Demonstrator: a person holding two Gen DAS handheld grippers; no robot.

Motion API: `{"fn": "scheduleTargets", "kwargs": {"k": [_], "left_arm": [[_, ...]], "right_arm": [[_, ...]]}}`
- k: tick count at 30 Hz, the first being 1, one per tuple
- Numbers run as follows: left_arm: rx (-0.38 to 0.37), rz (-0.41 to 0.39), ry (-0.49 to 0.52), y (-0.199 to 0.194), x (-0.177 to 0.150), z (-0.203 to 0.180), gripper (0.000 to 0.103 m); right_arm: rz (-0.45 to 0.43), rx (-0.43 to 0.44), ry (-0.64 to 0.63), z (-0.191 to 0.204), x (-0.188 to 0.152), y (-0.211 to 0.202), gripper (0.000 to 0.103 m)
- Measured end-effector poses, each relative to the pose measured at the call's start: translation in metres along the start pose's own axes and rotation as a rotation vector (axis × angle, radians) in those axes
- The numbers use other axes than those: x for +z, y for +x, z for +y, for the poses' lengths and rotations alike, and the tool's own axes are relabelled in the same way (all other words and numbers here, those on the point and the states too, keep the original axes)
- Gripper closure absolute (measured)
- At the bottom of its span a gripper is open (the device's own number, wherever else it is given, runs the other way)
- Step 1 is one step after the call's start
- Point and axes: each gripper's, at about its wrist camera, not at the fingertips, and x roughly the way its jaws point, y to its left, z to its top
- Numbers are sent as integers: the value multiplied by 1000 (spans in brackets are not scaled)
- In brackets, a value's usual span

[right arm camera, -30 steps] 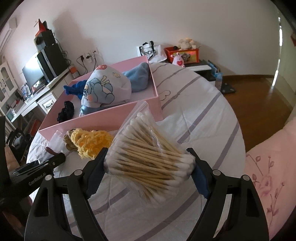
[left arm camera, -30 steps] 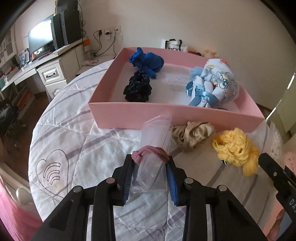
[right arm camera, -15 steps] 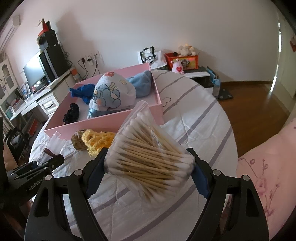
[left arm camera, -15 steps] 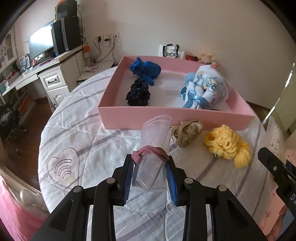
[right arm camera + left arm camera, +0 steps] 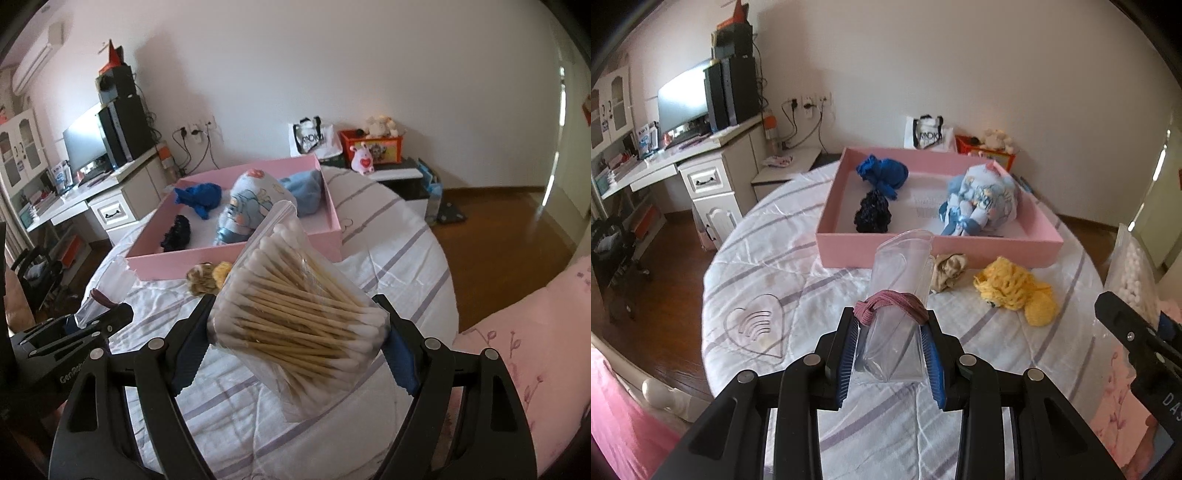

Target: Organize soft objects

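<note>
Cotton swabs (image 5: pixel 295 314), bagged, are clamped in the right gripper (image 5: pixel 295 328) short of the pink box (image 5: pixel 236 254). Slippage is risked by slick plastic. A clear bag (image 5: pixel 897 295) is pinched by the left gripper (image 5: pixel 890 354).

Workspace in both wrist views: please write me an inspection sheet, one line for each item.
Surface: round table under a white quilted cover with purple stripes.
Job's things: pink box holds blue cloth, black scrunchie, patterned bundle; beige scrunchie and yellow knit piece lie outside, before its front wall.
Clutter: nothing seen.
Grippers: left tool shut on clear bag with a pink hair tie; right tool shut on cotton swab bag.
Cables: plugs at wall sockets.
Surroundings: desk, monitor, shopping bag, toys.
</note>
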Motion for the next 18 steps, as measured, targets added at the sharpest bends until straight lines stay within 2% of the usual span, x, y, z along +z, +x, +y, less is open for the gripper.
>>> {"fn": "scheduleTargets", "kwargs": {"k": [18], "left_arm": [[-2, -162, -3, -128, -35, 1, 72]], "right_arm": [[-148, 17, -44, 19, -2, -89, 23]]}}
